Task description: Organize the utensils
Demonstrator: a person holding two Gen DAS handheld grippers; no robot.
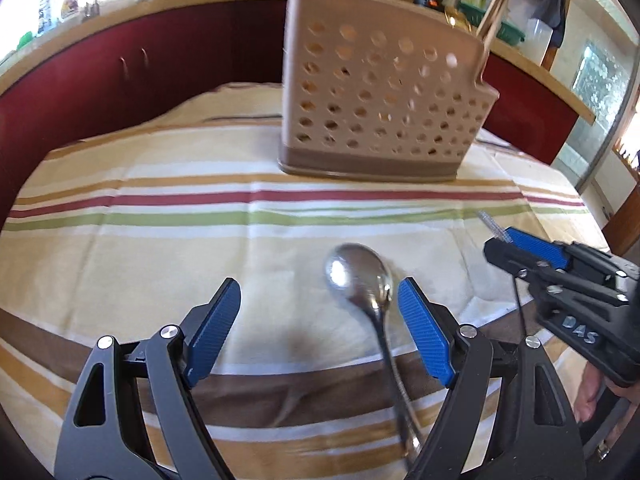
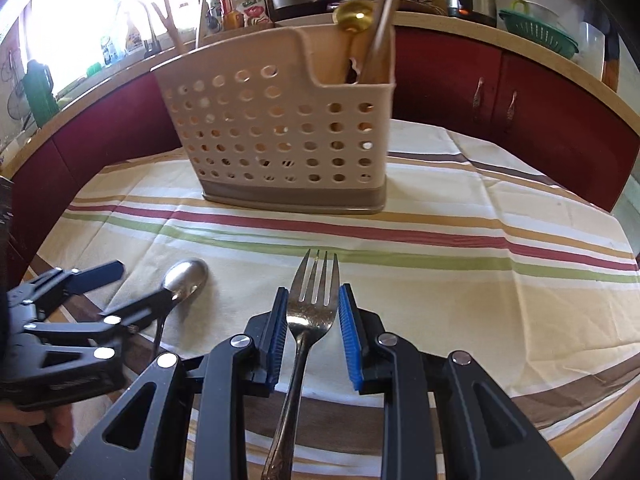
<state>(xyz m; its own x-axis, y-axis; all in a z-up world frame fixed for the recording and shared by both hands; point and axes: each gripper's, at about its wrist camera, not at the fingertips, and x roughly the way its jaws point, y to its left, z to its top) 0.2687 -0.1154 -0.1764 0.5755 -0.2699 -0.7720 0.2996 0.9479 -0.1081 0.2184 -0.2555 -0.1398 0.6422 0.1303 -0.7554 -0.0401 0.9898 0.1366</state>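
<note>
On the near part of the striped cloth (image 1: 160,240), in the left wrist view, the spoon (image 1: 360,276) lies with its bowl pointing away toward the caddy (image 1: 380,112) and its handle running back toward the camera. The left tool (image 1: 318,320) stands wide open around it, touching nothing: the bowl sits close inside the right-hand pad (image 1: 424,332), well off from the other. So the spoon's long axis runs roughly along the tool's reach, off-centre between the jaws. The right tool (image 1: 516,248) shows at the right edge of this view, near the surface's right side. Between spoon and caddy the cloth is bare.

In the right wrist view, the fork (image 2: 310,308) lies tines forward, handle back under the tool, again in line with its reach. The right tool (image 2: 312,308) is narrowed about the fork's neck; the pads stand just beside it and I cannot tell whether they press it. The caddy (image 2: 280,140) stands upright toward the far edge of the surface, straight ahead, with a gold spoon (image 2: 354,16) and a wooden utensil (image 2: 384,12) in its right-hand compartment. The left tool (image 2: 132,288) is at the near left, at the spoon (image 2: 186,276). Each hand is nearest its own utensil, and the path ahead to the caddy looks clear.
</note>
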